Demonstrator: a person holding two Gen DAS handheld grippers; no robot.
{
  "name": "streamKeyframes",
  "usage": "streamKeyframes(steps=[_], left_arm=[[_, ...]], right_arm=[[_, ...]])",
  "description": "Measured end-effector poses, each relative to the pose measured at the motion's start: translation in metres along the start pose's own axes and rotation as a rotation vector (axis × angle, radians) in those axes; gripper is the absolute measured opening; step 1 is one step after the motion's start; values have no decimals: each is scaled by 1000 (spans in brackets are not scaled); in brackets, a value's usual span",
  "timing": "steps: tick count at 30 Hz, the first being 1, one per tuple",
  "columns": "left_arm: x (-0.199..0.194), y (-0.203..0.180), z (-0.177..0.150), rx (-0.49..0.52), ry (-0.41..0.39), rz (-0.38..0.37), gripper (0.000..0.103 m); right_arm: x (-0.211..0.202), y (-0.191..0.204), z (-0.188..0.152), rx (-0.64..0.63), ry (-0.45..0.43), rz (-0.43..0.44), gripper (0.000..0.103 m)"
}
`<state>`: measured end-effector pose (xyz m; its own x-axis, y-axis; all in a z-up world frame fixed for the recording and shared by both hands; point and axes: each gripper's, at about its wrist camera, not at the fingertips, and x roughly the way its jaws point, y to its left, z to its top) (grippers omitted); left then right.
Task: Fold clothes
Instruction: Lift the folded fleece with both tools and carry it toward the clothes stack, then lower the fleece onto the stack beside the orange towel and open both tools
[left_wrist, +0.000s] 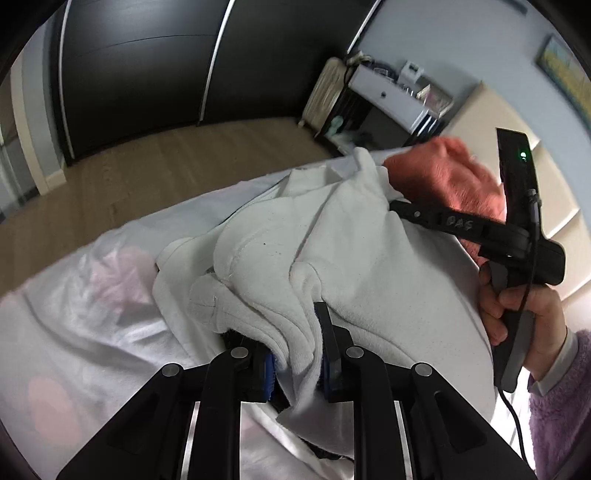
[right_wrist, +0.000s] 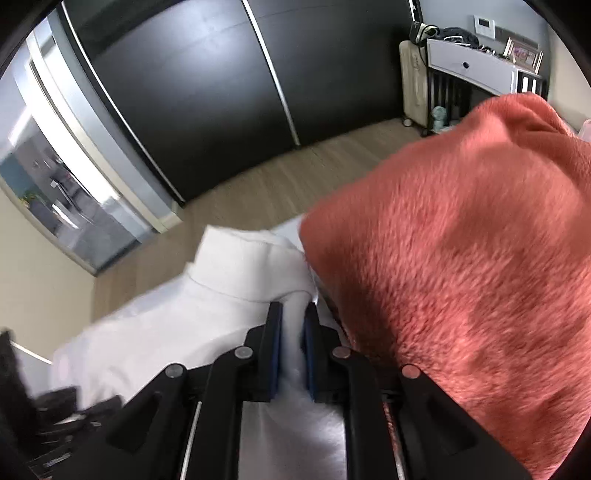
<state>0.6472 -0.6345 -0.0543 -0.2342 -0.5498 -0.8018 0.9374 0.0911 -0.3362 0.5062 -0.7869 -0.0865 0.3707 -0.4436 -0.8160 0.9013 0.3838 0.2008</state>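
Note:
A white fleece garment (left_wrist: 354, 236) lies bunched on the bed. My left gripper (left_wrist: 295, 354) is shut on a fold of it at its near edge. In the right wrist view my right gripper (right_wrist: 292, 332) is shut on the same white garment (right_wrist: 236, 280), near its turtleneck collar. The right gripper also shows in the left wrist view (left_wrist: 399, 205), its fingers reaching into the cloth at the far right, held by a hand in a lilac sleeve. A coral fleece garment (right_wrist: 461, 266) lies right beside the right gripper and shows in the left wrist view (left_wrist: 447, 173).
The bed sheet (left_wrist: 74, 314) is white with pale pink patches. Wooden floor (left_wrist: 166, 158) and dark wardrobe doors (left_wrist: 147, 59) lie beyond the bed. A white desk (right_wrist: 476, 70) and a radiator stand at the far right. Dark objects (right_wrist: 55, 424) sit at lower left in the right wrist view.

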Motion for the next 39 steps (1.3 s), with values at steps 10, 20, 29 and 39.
streamKeyframes(steps=[10, 20, 29, 39], left_arm=[[16, -10, 0, 27, 69, 113, 20], [-24, -6, -4, 40, 69, 183, 44], [-79, -35, -24, 107, 47, 142, 44], [-58, -86, -52, 207, 97, 83, 44]], right_arm=[[17, -18, -17, -35, 35, -107, 13], [-67, -19, -21, -17, -60, -65, 19], [-128, -2, -59, -91, 4, -73, 19], [-135, 33, -106, -166, 127, -148, 19]])
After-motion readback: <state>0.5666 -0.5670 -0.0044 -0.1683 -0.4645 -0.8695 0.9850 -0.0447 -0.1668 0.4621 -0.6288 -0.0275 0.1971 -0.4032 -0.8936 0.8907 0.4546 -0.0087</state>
